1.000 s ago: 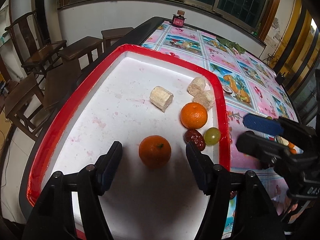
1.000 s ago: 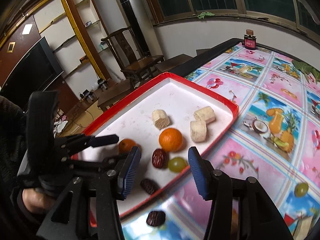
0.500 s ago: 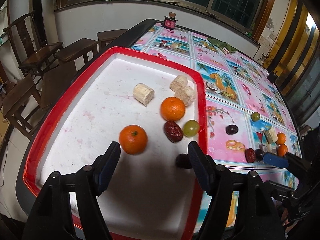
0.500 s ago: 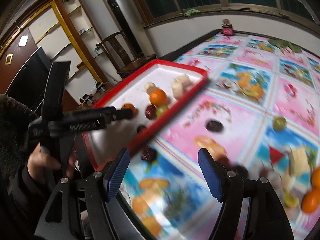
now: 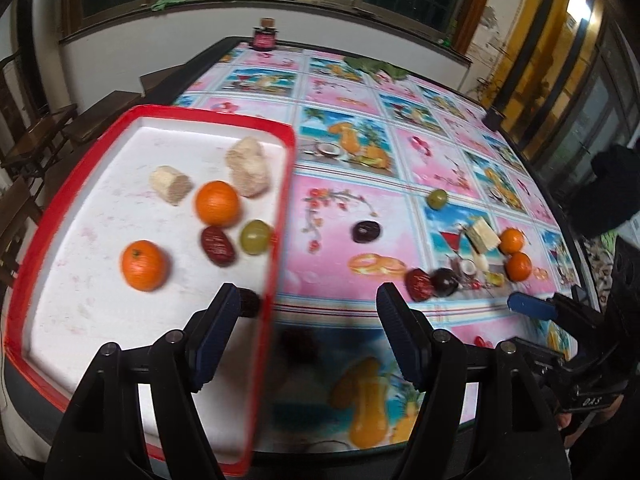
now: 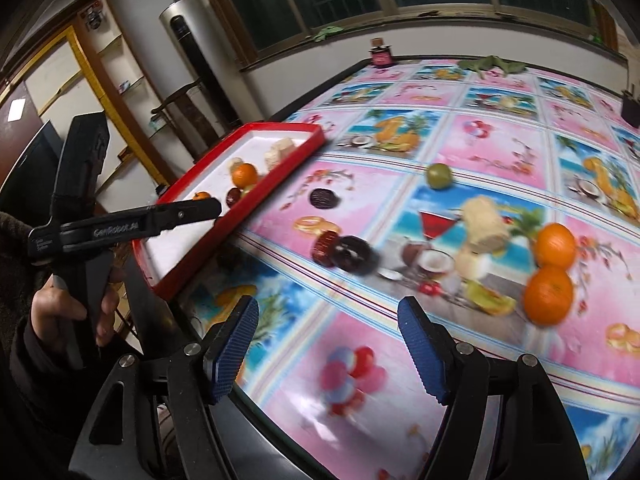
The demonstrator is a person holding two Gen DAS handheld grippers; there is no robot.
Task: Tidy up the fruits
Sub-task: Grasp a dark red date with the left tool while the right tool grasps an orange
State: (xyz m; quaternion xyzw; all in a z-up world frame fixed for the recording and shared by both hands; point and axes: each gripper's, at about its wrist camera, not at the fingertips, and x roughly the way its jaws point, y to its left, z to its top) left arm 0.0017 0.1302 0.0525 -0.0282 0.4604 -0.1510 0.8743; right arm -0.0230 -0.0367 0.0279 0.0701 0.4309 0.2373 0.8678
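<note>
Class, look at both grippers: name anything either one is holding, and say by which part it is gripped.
Nothing is held. The left gripper and the right gripper both have open jaws with only the tray edge or tablecloth behind them.

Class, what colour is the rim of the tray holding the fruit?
Red, around a white floor; the tray shows best in the left wrist view.

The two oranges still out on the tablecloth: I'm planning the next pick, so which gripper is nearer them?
Right. The right gripper hovers open just short of the two oranges, while the left gripper hangs open at the red tray's edge, farther off.
</note>
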